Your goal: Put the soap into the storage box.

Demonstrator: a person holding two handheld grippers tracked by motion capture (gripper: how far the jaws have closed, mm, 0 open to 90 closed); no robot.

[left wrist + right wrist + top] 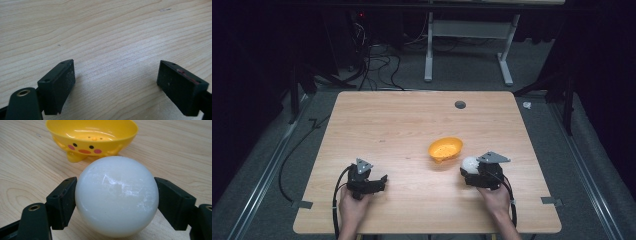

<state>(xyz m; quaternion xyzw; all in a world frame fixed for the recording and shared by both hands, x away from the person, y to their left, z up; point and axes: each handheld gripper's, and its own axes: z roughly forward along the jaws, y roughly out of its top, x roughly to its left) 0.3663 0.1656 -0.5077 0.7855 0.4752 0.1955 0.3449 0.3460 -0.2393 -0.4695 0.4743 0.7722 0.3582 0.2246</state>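
Clamping a white ball [117, 196] between its two black jaws, the right gripper [474, 169] sits near the table's right front, held by a hand [496, 201]. Just beyond the ball stands a yellow bowl [445, 148] with a chick face, empty, on small feet. At the left front, the left gripper [379, 181] rests with jaws apart over bare wooden table [402, 120]. A dark round grommet [460, 104] lies near the far edge.
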